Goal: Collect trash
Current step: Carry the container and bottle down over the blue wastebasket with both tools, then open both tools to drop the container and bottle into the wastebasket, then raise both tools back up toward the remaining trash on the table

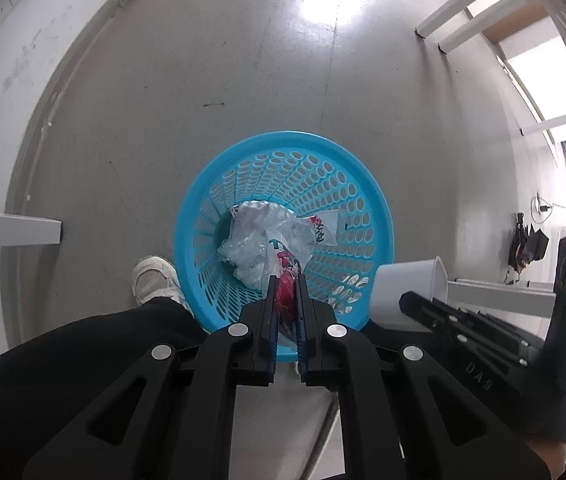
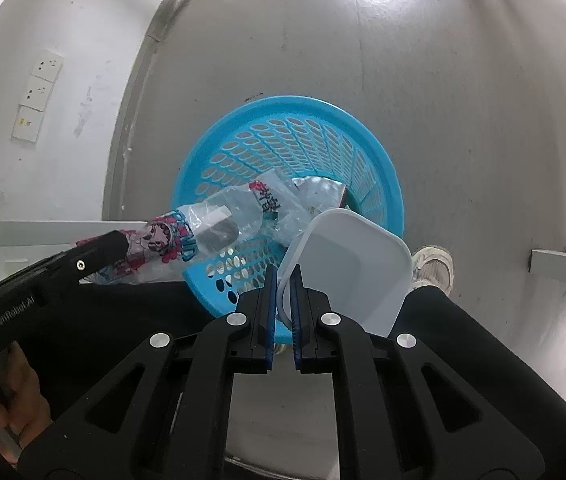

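Note:
A blue perforated basket [image 1: 283, 138] [image 2: 283, 102] stands on the grey floor, with crumpled clear wrappers [image 1: 243, 248] lying inside. My left gripper [image 1: 286, 278] [image 2: 121, 240] is shut on a clear plastic bag with pink and red print [image 1: 287, 300] [image 2: 203, 228]. The bag's free end hangs over the basket's near rim and into it. My right gripper [image 2: 283, 270] [image 1: 411, 300] is shut on the rim of a white plastic tub [image 2: 347, 264] [image 1: 407, 284]. The tub is tilted above the basket's near edge, its opening facing the right wrist camera.
A person's pale shoe [image 1: 155, 280] [image 2: 433, 264] and black trouser leg are right beside the basket. A white wall with sockets [image 2: 39, 88] is at the left. White furniture rails [image 1: 11, 228] [image 2: 563, 260] jut in low, and a white frame [image 1: 483, 12] stands further off.

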Tool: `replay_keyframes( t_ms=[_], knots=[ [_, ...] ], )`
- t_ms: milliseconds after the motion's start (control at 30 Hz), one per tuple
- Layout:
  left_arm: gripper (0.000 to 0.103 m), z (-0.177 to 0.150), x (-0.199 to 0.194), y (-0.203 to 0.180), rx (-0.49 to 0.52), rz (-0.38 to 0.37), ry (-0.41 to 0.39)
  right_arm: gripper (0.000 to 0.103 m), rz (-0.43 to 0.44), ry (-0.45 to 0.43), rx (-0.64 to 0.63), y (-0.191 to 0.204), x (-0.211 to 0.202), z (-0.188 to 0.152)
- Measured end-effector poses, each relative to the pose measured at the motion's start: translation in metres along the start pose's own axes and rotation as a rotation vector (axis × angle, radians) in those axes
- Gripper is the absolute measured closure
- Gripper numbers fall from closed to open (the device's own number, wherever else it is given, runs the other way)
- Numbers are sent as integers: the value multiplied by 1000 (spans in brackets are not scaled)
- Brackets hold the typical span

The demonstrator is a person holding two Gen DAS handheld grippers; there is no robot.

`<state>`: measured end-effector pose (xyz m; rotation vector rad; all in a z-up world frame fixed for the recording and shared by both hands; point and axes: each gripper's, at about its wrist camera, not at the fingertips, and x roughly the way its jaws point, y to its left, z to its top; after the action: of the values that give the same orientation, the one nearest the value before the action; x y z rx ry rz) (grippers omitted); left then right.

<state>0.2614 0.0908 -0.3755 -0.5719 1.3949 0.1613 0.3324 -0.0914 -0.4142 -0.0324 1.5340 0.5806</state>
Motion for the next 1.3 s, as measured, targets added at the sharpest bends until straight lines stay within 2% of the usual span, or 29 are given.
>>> replay_keyframes(
  t_ms=[167, 200, 233, 267, 300, 333, 700, 800, 900, 1033, 1133, 1300],
  knots=[
    [96, 1, 1, -1, 0, -2, 3, 97, 15, 5, 21, -5, 3, 2],
    [94, 1, -1, -1, -4, -14, -1, 95, 19, 4, 22, -6, 3, 2],
    [89, 1, 0, -1, -11, -21, -8, 93, 19, 0, 25, -7, 3, 3],
    [71, 3, 0, 1, -20, -26, -12, 89, 14, -10, 30, -8, 2, 4],
    [64, 3, -3, 4, -36, -31, -21, 77, 10, -21, 35, -9, 0, 3],
    [61, 3, -4, 6, -42, -27, -28, 72, 11, -32, 38, -11, -2, 3],
    [57, -4, -11, -4, 24, 11, -35, 72, -55, -43, 18, -7, -13, -5],
    [57, -10, -21, -8, 49, 14, -60, 69, -59, -55, 7, -3, -25, -14],
    [57, -18, -37, -10, 79, 15, -102, 66, -58, -91, 2, 2, -41, -28],
    [53, -32, -61, -14, 130, 18, -157, 61, -5, -138, 22, 1, -68, -47],
    [52, -49, -76, -21, 182, 35, -177, 61, -24, -177, -18, 10, -88, -64],
    [45, -85, -112, -32, 284, 33, -236, 55, -41, -280, -116, 27, -128, -102]
  ],
)
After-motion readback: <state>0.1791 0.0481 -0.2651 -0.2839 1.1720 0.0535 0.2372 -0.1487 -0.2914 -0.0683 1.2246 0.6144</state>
